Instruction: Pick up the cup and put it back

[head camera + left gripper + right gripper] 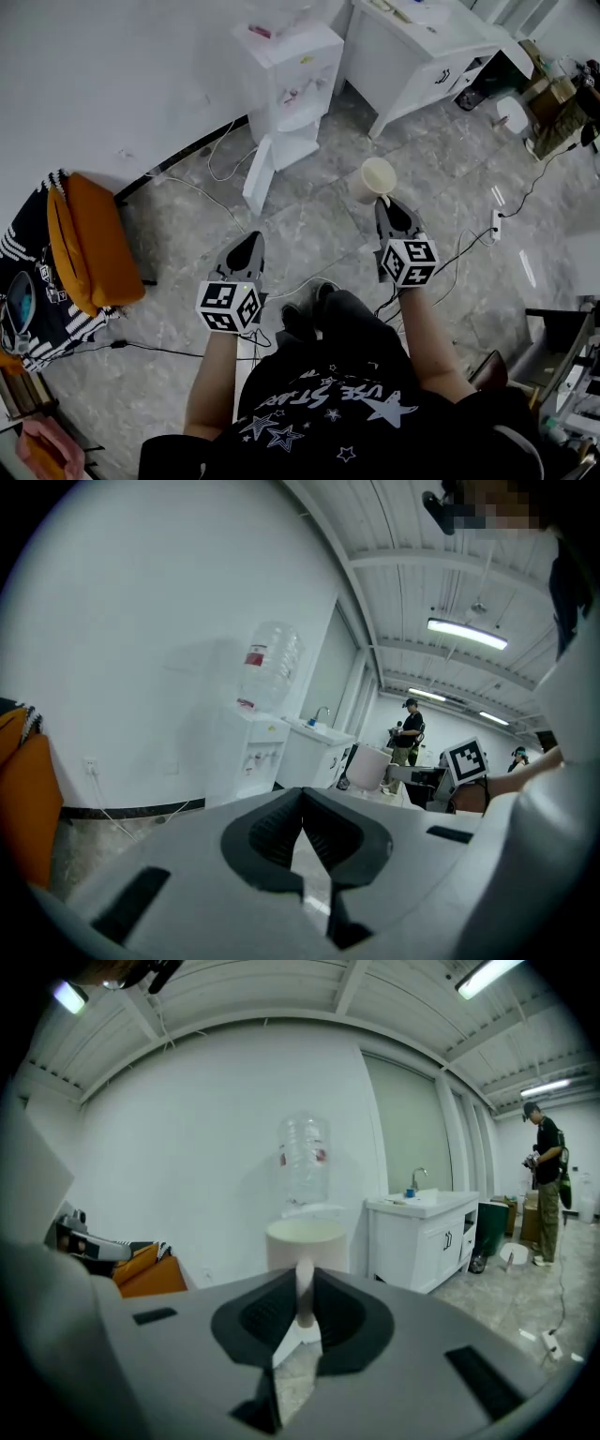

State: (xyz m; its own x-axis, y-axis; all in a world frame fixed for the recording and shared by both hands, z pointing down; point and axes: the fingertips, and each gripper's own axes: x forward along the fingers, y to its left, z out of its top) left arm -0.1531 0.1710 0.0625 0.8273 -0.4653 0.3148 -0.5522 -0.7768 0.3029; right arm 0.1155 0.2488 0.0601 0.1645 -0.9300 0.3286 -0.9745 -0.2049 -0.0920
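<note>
Cup (375, 178) hangs in mid-air above the tiled floor (309, 225), pinched by what looks like its handle in the right gripper (384, 202), rim up, probably for a level carry toward the water dispenser (286, 70). The left gripper (249, 240) is clenched on nothing, idle.

Handle of cup (305, 1241) between right gripper (305, 1283) jaws

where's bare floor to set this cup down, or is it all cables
Bare tiles lie between the water dispenser and the cup held in the right gripper. Cables clutter the floor around the feet and right of it; the orange cushion crowds the left.
</note>
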